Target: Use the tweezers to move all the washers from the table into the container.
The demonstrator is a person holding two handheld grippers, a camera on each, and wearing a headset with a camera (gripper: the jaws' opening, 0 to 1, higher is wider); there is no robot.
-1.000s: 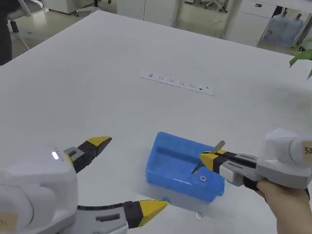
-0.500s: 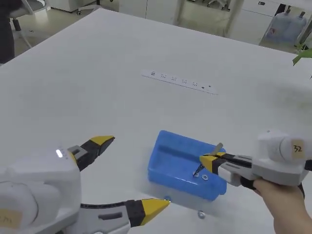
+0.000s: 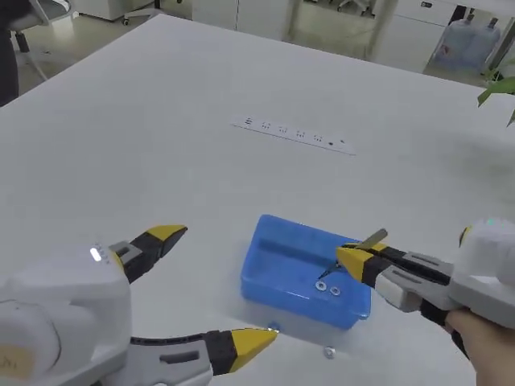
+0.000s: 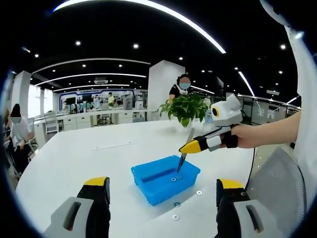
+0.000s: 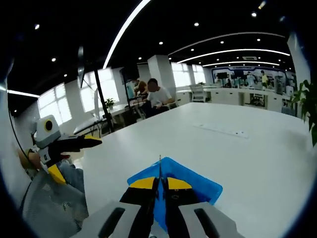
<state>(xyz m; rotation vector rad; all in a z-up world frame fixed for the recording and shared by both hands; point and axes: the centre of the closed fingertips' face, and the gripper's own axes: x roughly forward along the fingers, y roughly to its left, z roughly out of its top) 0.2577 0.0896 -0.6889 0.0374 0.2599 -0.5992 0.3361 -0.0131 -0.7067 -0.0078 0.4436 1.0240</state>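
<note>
Spanning everything, the white table point(image 3: 161, 145) carries the blue container point(image 3: 278, 257); left gripper point(image 3: 217, 285) gapes idle, right gripper point(image 3: 354, 261) clamps the tweezers point(image 3: 328, 273) above two washers point(image 3: 327, 287) inside. One stray washer point(image 3: 328, 351) outside could skid away if the tips slip.

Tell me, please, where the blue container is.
In the head view the blue container sits low on the white table, between the left hand-held gripper and the right hand-held gripper, whose tweezers reach over it.
</note>
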